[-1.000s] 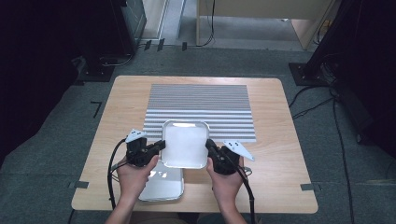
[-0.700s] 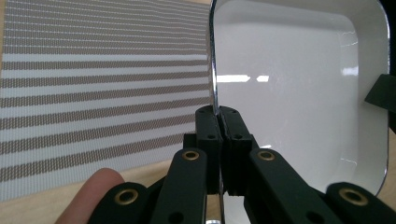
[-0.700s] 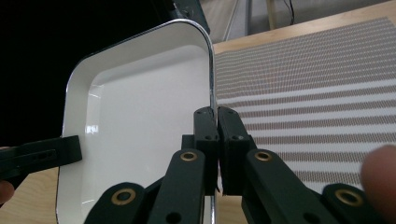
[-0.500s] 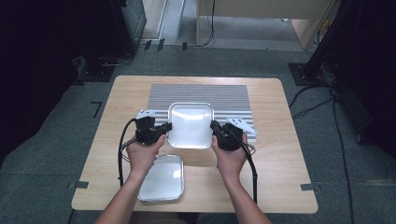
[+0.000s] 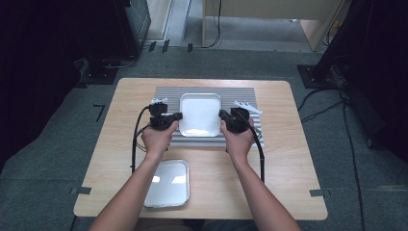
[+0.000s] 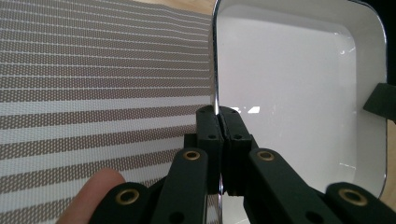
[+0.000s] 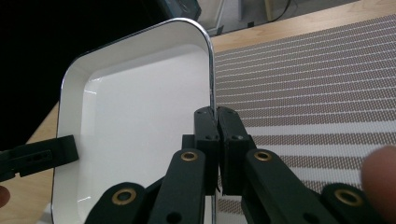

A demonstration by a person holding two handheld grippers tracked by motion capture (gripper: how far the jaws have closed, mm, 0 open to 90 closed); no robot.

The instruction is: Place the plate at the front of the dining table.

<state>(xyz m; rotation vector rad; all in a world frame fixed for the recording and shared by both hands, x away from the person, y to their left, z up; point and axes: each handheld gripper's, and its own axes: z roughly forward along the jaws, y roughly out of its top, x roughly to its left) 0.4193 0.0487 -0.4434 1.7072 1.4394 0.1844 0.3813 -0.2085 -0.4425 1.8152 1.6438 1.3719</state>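
Observation:
A white square tray (image 5: 200, 113) with a shiny rim hangs over the striped mat (image 5: 240, 94) at the table's far middle. My left gripper (image 5: 177, 117) is shut on the tray's left rim; in the left gripper view its jaws (image 6: 218, 122) pinch the thin edge of the tray (image 6: 299, 79). My right gripper (image 5: 222, 116) is shut on the right rim, and in the right gripper view its jaws (image 7: 214, 122) clamp that edge of the tray (image 7: 135, 112). The tray is empty.
A second shallow metal tray (image 5: 167, 183) lies on the wooden table (image 5: 288, 163) near the front edge, under the left forearm. The grey and white striped mat (image 6: 93, 84) spreads beneath the carried tray. Dark floor and cables surround the table.
Both hands have carried the white tray away from the person, off the second tray at the front and out over the striped mat. Both grips stay the same.

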